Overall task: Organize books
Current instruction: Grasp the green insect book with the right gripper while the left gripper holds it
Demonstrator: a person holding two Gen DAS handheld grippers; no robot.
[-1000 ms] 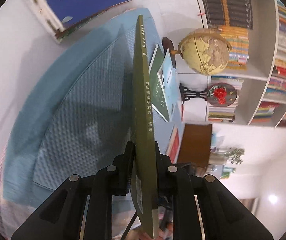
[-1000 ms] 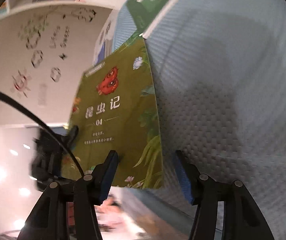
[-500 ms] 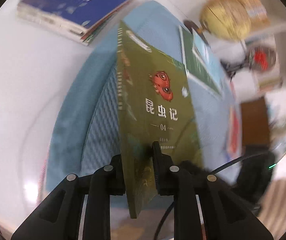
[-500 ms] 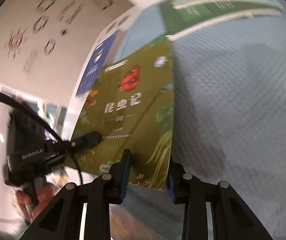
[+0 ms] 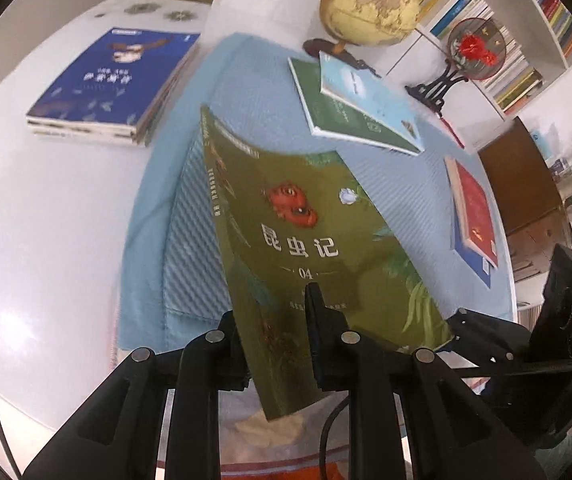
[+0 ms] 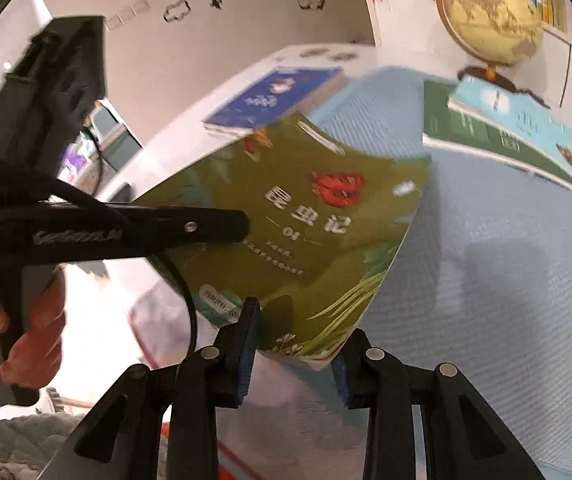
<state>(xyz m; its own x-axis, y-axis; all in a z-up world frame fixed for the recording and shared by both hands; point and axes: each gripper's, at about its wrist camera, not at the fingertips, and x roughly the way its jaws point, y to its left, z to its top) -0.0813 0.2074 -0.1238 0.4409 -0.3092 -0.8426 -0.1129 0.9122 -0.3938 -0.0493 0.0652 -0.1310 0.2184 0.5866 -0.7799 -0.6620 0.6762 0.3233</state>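
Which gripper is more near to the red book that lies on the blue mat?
Right. The right gripper holds the green book's corner on the side toward the red book. The left gripper grips the spine side, farther away.

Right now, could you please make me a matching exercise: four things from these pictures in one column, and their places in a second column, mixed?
Things:
1. olive-green book
2. dark blue book
3. light blue book
4. globe

Places:
A. on top of a stack on the white table
B. behind the blue mat, on a dark wooden base
C. held in the air by both grippers
D. lying on a dark green book

Pairs: 1-C, 2-A, 3-D, 4-B
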